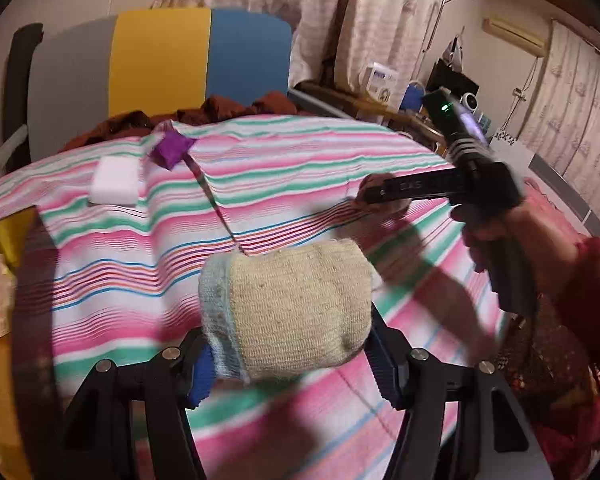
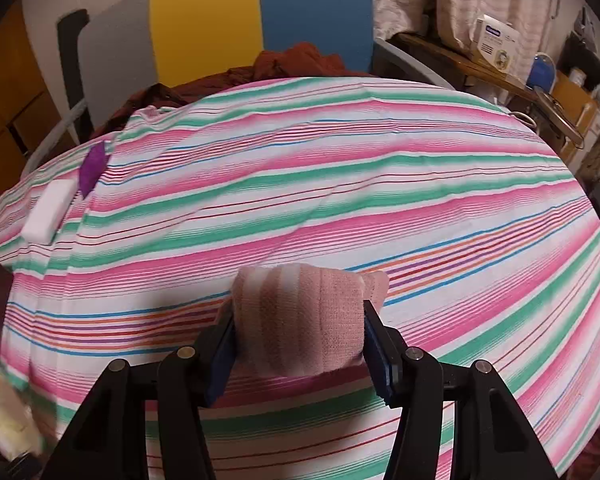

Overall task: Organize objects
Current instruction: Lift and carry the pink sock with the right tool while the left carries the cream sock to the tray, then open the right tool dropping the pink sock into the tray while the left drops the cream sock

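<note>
My left gripper (image 1: 290,376) is shut on a rolled beige sock (image 1: 288,304) with a pale blue cuff and holds it above the striped cloth (image 1: 284,168). My right gripper (image 2: 300,352) is shut on a rolled pink striped sock (image 2: 300,320), also above the cloth. In the left wrist view the right gripper (image 1: 374,192) shows at the right, held by a hand in a red sleeve. A white foam block (image 1: 114,180) and a small purple bag (image 1: 172,150) lie at the cloth's far left; they also show in the right wrist view, the block (image 2: 46,212) and the bag (image 2: 92,170).
A grey, yellow and blue panel (image 1: 160,60) stands behind the table, with dark red fabric (image 1: 228,108) bunched before it. A cluttered shelf (image 2: 500,60) with boxes runs along the right. Curtains hang behind. A yellow box (image 1: 8,236) sits at the left edge.
</note>
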`<state>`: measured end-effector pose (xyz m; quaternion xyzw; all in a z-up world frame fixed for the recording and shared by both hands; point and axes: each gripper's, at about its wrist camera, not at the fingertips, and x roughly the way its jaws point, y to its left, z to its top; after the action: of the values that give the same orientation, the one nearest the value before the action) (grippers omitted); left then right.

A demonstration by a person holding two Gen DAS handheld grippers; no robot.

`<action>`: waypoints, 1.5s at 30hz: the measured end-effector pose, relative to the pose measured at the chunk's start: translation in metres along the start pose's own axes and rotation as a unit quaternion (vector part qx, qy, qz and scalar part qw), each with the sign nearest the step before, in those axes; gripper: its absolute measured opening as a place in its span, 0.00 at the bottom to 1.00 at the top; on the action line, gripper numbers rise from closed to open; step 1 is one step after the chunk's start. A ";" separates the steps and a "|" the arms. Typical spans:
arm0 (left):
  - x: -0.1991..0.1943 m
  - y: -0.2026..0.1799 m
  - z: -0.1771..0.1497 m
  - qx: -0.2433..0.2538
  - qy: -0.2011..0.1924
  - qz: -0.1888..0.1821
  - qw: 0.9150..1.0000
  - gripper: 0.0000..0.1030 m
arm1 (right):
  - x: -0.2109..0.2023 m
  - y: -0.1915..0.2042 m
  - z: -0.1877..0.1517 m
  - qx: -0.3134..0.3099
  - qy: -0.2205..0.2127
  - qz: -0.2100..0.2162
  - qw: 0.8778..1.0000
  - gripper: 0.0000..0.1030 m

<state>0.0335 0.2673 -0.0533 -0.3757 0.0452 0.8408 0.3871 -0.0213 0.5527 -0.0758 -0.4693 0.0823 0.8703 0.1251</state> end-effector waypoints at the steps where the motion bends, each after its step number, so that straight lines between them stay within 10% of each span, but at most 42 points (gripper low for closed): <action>1: -0.009 0.002 -0.002 -0.001 -0.005 -0.002 1.000 0.62 | -0.001 0.001 0.000 -0.001 -0.002 0.005 1.000 0.56; 14: -0.096 0.042 -0.017 -0.028 -0.059 0.018 0.998 0.62 | -0.033 0.044 -0.006 -0.015 -0.035 0.087 0.996 0.56; 25: -0.151 0.117 -0.033 -0.103 -0.091 0.096 0.986 0.63 | -0.085 0.167 -0.028 -0.104 -0.048 0.213 0.970 0.56; 45: -0.138 0.173 -0.088 -0.175 0.025 0.104 0.979 0.70 | -0.130 0.348 -0.058 -0.247 -0.019 0.336 0.909 0.57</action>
<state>0.0252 0.0290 -0.0610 -0.4514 -0.0543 0.8620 0.2242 -0.0091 0.1874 0.0103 -0.4130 0.0153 0.8622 -0.2931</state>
